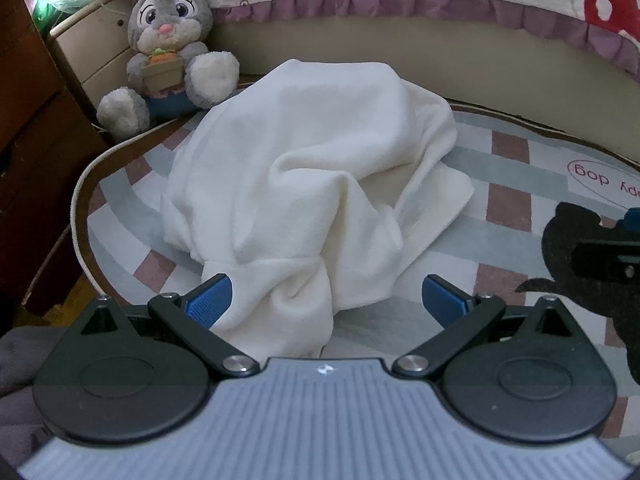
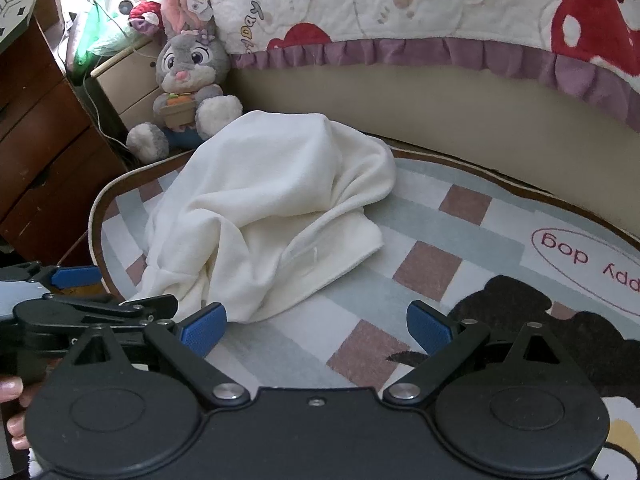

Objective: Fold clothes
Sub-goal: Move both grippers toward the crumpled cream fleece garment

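A cream white garment (image 1: 312,184) lies crumpled in a heap on a checked mat (image 1: 512,240); it also shows in the right wrist view (image 2: 260,216). My left gripper (image 1: 326,300) is open, its blue pads wide apart, with the garment's near bunched end lying between them. My right gripper (image 2: 316,328) is open and empty over the mat, just right of the garment's near edge. The left gripper shows at the left edge of the right wrist view (image 2: 76,300). The right gripper's dark body shows at the right edge of the left wrist view (image 1: 600,260).
A grey plush rabbit (image 1: 172,48) sits at the mat's far left corner, against a bed side (image 1: 440,48) with a quilt with a purple frill (image 1: 400,0). A brown wooden cabinet (image 2: 36,152) stands at the left. The mat (image 2: 460,272) has a black dog print at right.
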A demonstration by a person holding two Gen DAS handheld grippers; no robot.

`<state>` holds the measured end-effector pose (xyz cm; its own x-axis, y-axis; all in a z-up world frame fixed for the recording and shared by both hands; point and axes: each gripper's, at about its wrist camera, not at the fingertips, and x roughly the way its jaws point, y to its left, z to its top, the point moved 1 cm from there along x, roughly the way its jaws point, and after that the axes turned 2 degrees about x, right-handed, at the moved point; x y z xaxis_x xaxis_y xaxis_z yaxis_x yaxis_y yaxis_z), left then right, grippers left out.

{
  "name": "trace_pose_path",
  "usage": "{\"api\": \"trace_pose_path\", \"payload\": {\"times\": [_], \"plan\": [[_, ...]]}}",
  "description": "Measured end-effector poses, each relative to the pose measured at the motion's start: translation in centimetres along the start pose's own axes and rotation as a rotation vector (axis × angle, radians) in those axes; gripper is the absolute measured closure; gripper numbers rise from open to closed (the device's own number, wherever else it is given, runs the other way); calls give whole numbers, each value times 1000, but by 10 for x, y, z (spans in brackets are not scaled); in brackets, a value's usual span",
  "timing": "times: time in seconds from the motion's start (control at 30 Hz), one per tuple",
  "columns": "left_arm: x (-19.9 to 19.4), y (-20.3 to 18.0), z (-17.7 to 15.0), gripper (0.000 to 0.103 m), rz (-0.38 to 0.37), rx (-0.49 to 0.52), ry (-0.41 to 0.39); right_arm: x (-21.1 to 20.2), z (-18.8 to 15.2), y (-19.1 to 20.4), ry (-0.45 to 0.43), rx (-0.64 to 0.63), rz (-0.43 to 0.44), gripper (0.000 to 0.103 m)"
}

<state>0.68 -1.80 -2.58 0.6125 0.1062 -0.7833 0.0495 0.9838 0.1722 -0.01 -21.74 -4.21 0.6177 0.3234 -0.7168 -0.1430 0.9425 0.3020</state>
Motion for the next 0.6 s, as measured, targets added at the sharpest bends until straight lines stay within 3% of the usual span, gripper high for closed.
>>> {"api": "trace_pose_path", "payload": {"times": [0.1, 0.2, 0.27, 0.3, 0.37, 0.5, 0.6], "plan": [[8, 6, -5, 1, 17, -18, -62, 3, -3, -4, -16, 18, 22, 5], [17, 12, -10, 2, 33, -35, -125, -5, -13, -11, -198, 34, -40, 7], [25, 16, -12, 5, 42, -24, -144, -4, -19, -15, -240, 27, -67, 7], [29, 19, -13, 9, 29, -16, -144, -2, -21, -18, -233, 44, -38, 7], [38, 25, -16, 37, -16, -18, -141, 5, -24, -22, -217, 69, 16, 8], [58, 37, -21, 42, -98, -20, -137, 19, -31, -24, -189, 80, 76, 15], [70, 37, -22, 42, -86, 6, -147, 29, -37, -22, -171, 85, 113, 19]]}}
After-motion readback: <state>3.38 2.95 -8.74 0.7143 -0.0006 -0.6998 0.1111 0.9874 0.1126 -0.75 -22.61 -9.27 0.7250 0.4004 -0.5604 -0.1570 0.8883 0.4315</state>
